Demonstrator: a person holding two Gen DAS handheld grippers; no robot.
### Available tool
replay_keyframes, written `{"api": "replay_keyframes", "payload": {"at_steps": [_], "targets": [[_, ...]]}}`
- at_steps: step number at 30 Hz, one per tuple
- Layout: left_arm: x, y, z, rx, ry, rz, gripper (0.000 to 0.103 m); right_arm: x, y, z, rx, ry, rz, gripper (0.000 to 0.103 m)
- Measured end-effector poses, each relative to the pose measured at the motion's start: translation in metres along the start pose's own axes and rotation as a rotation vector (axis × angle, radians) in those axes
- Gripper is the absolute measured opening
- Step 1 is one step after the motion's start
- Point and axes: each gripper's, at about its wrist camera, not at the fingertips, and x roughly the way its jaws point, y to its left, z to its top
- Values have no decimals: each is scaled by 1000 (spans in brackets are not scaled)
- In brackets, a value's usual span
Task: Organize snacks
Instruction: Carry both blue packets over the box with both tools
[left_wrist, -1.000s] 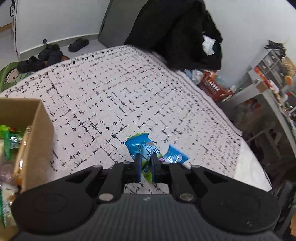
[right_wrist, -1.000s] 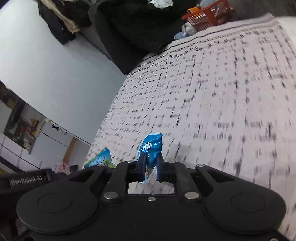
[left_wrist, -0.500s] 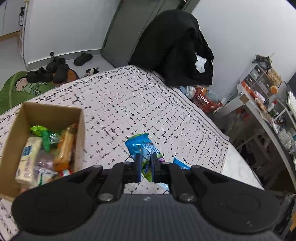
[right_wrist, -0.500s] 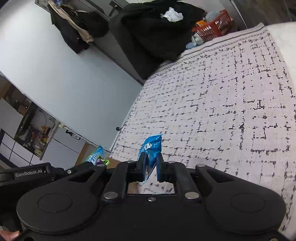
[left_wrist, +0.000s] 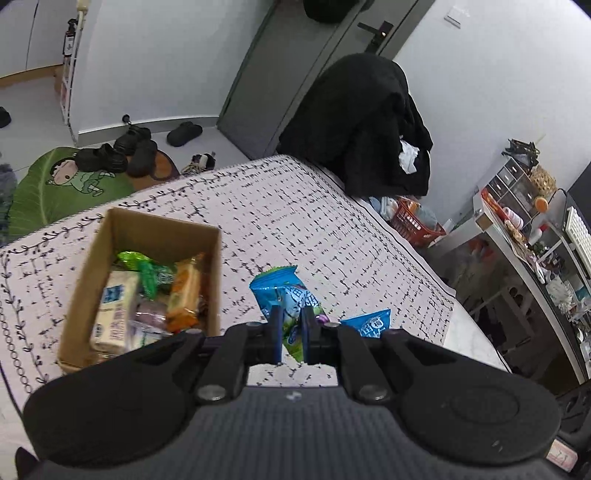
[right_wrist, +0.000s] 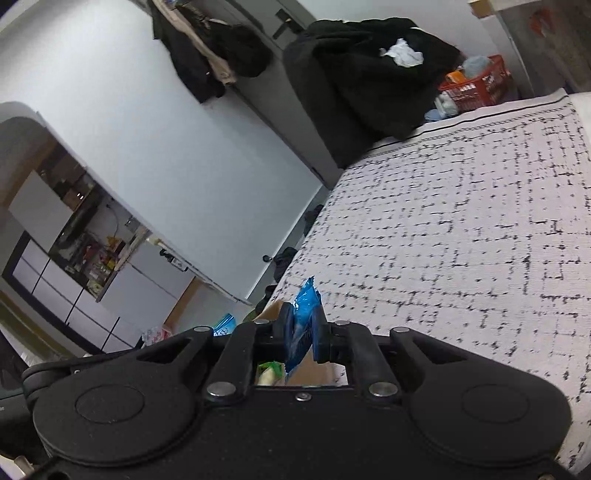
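Observation:
My left gripper (left_wrist: 291, 325) is shut on a blue and green snack packet (left_wrist: 284, 291), held above the patterned cloth, to the right of an open cardboard box (left_wrist: 88, 266) that holds several snacks. My right gripper (right_wrist: 302, 325) is shut on a blue snack packet (right_wrist: 304, 306), which also shows in the left wrist view (left_wrist: 371, 322). In the right wrist view, part of the box (right_wrist: 271, 310) and a green-white snack (right_wrist: 271, 371) show just beyond and below the fingers.
The white cloth with black marks (left_wrist: 295, 221) covers the surface. Black clothes (left_wrist: 362, 122) hang at the far edge, with a red basket (left_wrist: 413, 221) behind. Shoes and a green mat (left_wrist: 66, 181) lie on the floor. Shelves (left_wrist: 535, 236) stand at right.
Both grippers have risen with their packets and moved toward the box. The box has come fully into the left wrist view, and its edge now shows in the right wrist view.

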Motion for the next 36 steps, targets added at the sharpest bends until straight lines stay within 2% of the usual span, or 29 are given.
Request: {"api": "replay_keyframes", "payload": {"at_steps": [9, 20, 31, 32, 36], "targets": [[-14, 32, 4, -38, -22, 14, 9, 9, 35, -15, -47, 27, 23, 10], [-8, 76, 12, -97, -23, 32, 9, 29, 65, -25, -99, 64, 19, 10], [16, 118, 12, -172, 25, 38, 9, 60, 81, -28, -138, 111, -6, 10], [18, 119, 12, -172, 28, 40, 13, 62, 82, -28, -141, 115, -7, 10], [21, 125, 11, -191, 41, 39, 15, 72, 87, -28, -150, 127, -10, 10]]}}
